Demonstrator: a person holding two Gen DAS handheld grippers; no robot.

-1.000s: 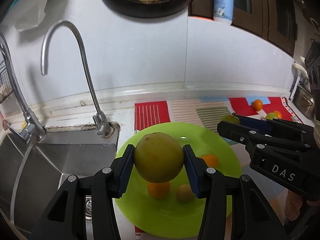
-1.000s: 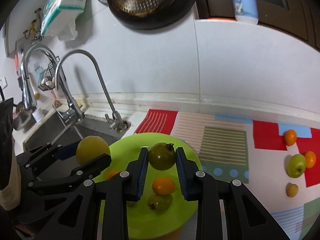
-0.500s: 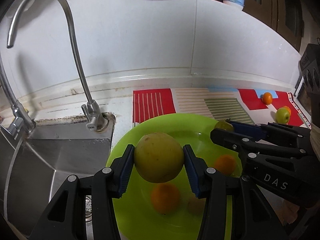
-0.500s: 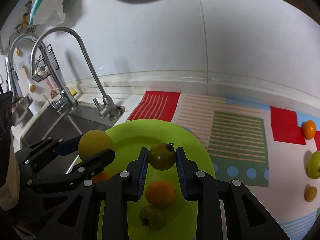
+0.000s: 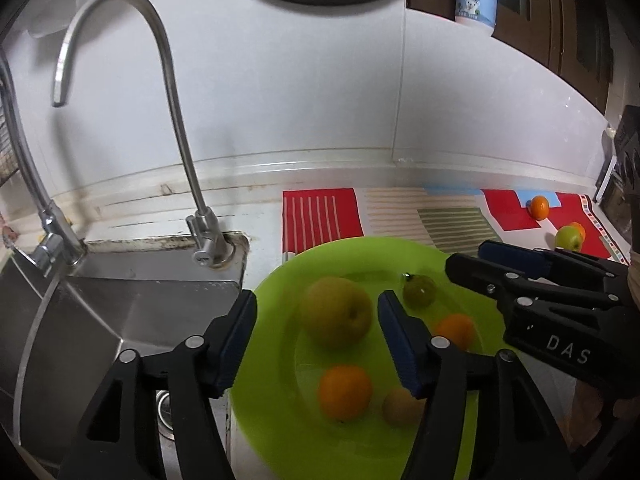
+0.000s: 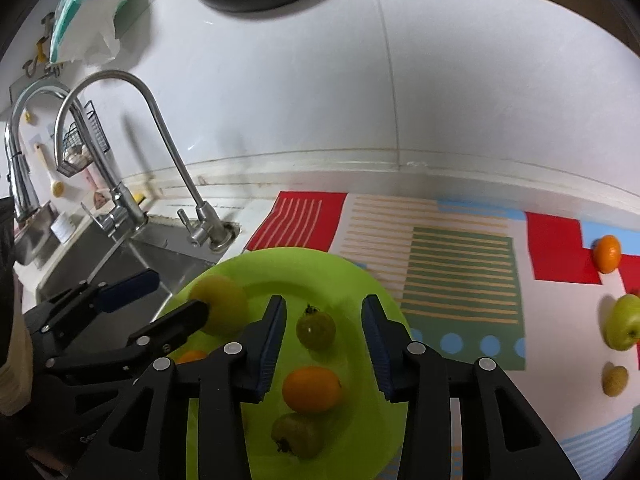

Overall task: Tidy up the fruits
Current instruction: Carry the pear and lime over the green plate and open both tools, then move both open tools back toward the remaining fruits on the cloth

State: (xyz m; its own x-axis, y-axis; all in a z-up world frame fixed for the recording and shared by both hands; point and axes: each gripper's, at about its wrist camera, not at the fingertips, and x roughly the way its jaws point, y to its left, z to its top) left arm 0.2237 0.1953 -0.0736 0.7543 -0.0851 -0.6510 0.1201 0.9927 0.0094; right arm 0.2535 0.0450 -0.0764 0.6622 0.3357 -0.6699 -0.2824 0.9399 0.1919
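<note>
1. Resting on the green plate (image 5: 460, 268), beside the sink (image 5: 132, 312): the yellow pear (image 5: 336, 312) and small green fruit (image 6: 315, 327), apparently just released.
2. Both the left hand-held gripper (image 5: 316, 340) and right hand-held gripper (image 6: 323, 344) gape, empty, over the plate.
3. Likely next: fetch the apple (image 6: 622, 322) lying right of the plate on the worktop.

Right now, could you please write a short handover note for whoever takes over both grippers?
Left gripper: open, empty, over the green plate.
Right gripper: open, empty, over the same plate.
On the plate: yellow pear, green tomato, two oranges, one small brownish fruit.
Left to do: on the mat remain an orange, a green apple with something orange behind it, and a small yellowish fruit.
</note>
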